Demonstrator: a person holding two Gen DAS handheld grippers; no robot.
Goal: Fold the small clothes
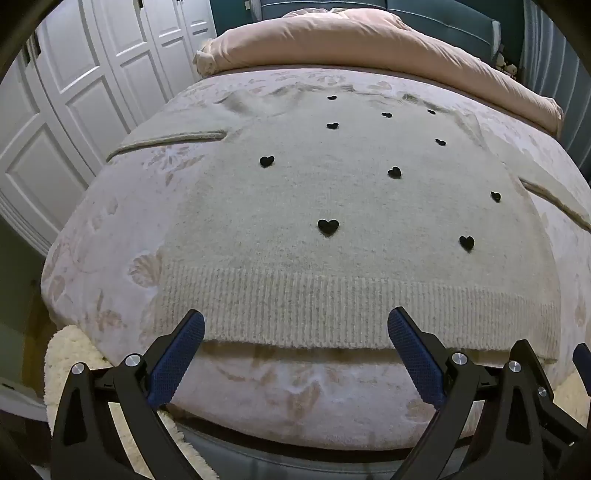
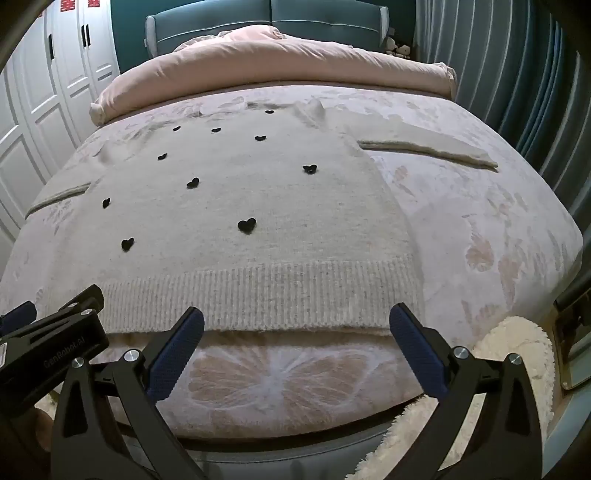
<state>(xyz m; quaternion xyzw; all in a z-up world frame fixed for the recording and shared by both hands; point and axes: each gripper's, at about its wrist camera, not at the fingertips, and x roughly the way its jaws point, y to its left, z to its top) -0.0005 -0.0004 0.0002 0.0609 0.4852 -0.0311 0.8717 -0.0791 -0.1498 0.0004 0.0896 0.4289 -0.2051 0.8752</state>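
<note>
Bedspread (image 1: 110, 229) carries a flat sweater (image 1: 332, 206), hem just beyond both wide-open tools (image 1: 295, 325) (image 2: 295, 323).

A sweater (image 1: 332, 206) lies flat on the bed (image 1: 110, 229), hem toward the foot edge, sleeves spread to either side. Behind it, a rolled duvet (image 2: 280, 70) lies across the bed before the headboard (image 2: 266, 22). Wardrobe doors (image 1: 74, 92) stand to the left. Both tools hover side by side before the hem, the left tool (image 1: 295, 325) left of the right tool (image 2: 297, 321).
</note>
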